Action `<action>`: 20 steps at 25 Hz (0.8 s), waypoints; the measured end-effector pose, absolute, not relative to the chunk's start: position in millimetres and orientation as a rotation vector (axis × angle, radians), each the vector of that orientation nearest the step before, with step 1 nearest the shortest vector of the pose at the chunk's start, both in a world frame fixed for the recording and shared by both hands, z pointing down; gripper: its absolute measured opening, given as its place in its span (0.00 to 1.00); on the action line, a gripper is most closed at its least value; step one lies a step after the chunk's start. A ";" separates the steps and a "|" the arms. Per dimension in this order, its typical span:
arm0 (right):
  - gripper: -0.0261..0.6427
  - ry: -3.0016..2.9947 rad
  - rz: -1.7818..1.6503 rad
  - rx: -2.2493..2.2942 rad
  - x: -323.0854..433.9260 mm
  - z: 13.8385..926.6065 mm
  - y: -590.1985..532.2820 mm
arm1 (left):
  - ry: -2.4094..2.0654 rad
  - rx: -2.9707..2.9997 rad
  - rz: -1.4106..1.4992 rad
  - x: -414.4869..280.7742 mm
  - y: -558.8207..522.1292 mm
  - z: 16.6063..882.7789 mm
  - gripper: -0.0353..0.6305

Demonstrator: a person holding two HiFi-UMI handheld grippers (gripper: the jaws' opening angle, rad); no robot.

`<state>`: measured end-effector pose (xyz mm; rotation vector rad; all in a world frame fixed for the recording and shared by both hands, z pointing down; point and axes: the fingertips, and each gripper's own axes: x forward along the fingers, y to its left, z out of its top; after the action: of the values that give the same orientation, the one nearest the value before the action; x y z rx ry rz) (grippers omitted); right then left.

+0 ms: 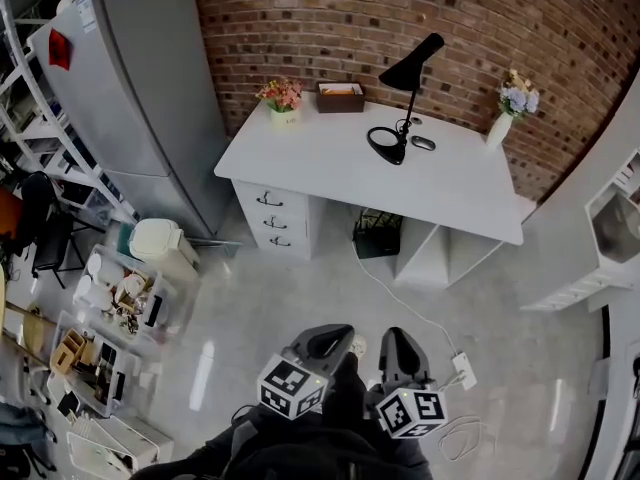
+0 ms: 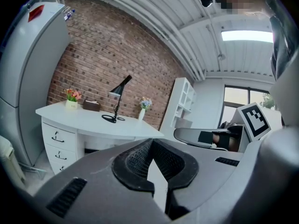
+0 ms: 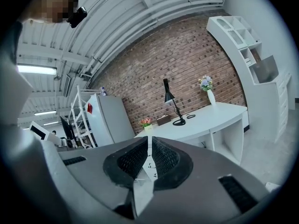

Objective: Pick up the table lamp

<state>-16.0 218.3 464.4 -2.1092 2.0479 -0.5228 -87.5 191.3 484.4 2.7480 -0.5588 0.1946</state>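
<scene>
The black table lamp point(image 1: 405, 108) stands on the white desk point(image 1: 330, 163) against the brick wall, with its round base toward the desk's middle and its cone shade tipped to the right. It is small and far off in the left gripper view point(image 2: 117, 105) and in the right gripper view point(image 3: 174, 106). My left gripper point(image 1: 335, 334) and right gripper point(image 1: 396, 338) are side by side low in the head view, over the floor and well short of the desk. Both point toward the desk. Each has its jaws shut with nothing between them point(image 2: 152, 141) point(image 3: 149, 139).
On the desk stand a flower pot point(image 1: 283, 98), a brown box point(image 1: 340, 96) and a white vase of flowers point(image 1: 508, 113). A grey fridge point(image 1: 140, 88) is at the left, and white shelving point(image 1: 610, 228) is at the right. A power strip and cable point(image 1: 463, 368) lie on the floor. Cluttered carts point(image 1: 110, 318) stand at the left.
</scene>
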 end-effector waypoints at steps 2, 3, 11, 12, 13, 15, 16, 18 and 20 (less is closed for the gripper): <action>0.06 2.051 -0.516 -2.107 -8.0 463.0 206.8 | -0.564 2.755 0.190 -80.2 179.9 482.6 0.06; 0.06 2.050 -0.516 -2.103 -4.4 463.0 200.8 | -0.567 2.758 0.189 -76.7 173.9 482.3 0.06; 0.06 2.080 -0.526 -2.083 30.5 461.6 149.4 | -0.589 2.751 0.188 -41.2 125.6 479.6 0.06; 0.06 2.086 -0.527 -2.079 34.7 461.3 141.2 | -0.595 2.749 0.186 -37.0 118.0 478.9 0.06; 0.06 2.093 -0.526 -2.076 38.8 460.9 133.2 | -0.600 2.748 0.186 -33.0 110.6 478.3 0.06; 0.06 2.106 -0.527 -2.072 46.5 460.3 118.2 | -0.607 2.744 0.186 -25.2 97.1 477.8 0.06; 0.06 2.112 -0.529 -2.069 50.2 460.2 111.1 | -0.610 2.742 0.186 -21.5 90.6 478.0 0.06; 0.06 2.123 -0.532 -2.065 57.7 459.9 97.6 | -0.619 2.736 0.189 -14.3 76.9 478.6 0.06; 0.06 2.131 -0.533 -2.063 66.4 459.9 85.3 | -0.627 2.730 0.188 -6.2 63.2 479.3 0.06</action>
<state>66.4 85.3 459.9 -2.0630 2.1305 -0.5335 -6.2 63.2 479.3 2.7297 -0.6266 0.1880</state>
